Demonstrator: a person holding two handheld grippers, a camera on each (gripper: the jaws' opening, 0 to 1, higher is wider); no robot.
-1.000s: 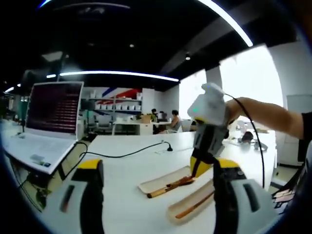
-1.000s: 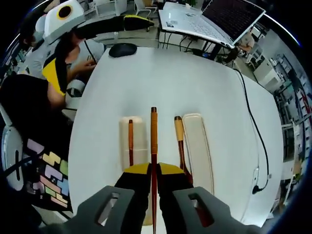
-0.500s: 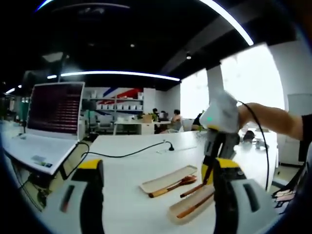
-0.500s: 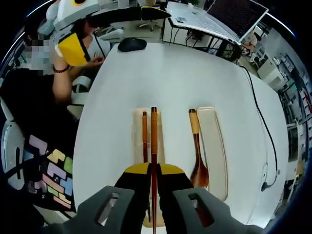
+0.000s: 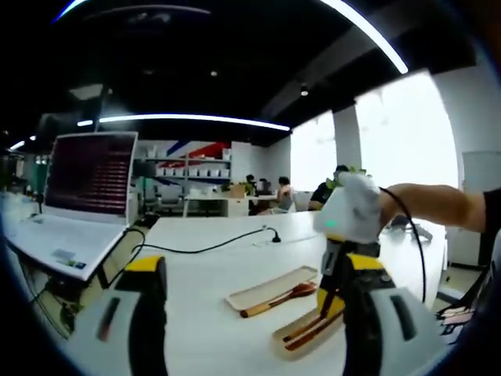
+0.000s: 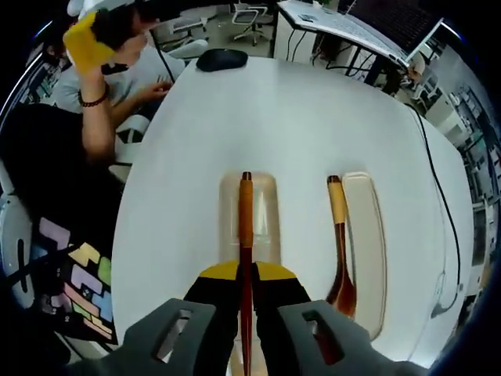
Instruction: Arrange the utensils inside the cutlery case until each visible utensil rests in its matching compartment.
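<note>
Our right claw (image 6: 246, 276) has its yellow-tipped jaws pressed together on a long brown wooden chopstick (image 6: 246, 227), which runs forward from the jaws directly above the pale cream, oblong cutlery-case half (image 6: 266, 211) lying on the white bench (image 6: 258, 110). In the left gripper view that claw sits low over the case half (image 5: 291, 341), where two thin brown sticks seem to lie along it; we cannot tell whether the held stick is already touching the tray floor. Just beside that case half, toward the laptop (image 5: 74, 196), lies the second cream piece, a flatter oblong lid or tray (image 6: 366, 235), and the brown wooden spoon with a lighter handle (image 6: 340, 251) rests along the edge of that piece nearest the case half, apparently on the bench or on its rim, not inside a compartment. Our left claw (image 5: 250, 305) hangs spread and empty, well apart from the case half, on its laptop side. We judge the task partly done: one chopstick seems settled in the case half, the second is about to be set down there, and the spoon is left to be moved into its own slot.
</note>
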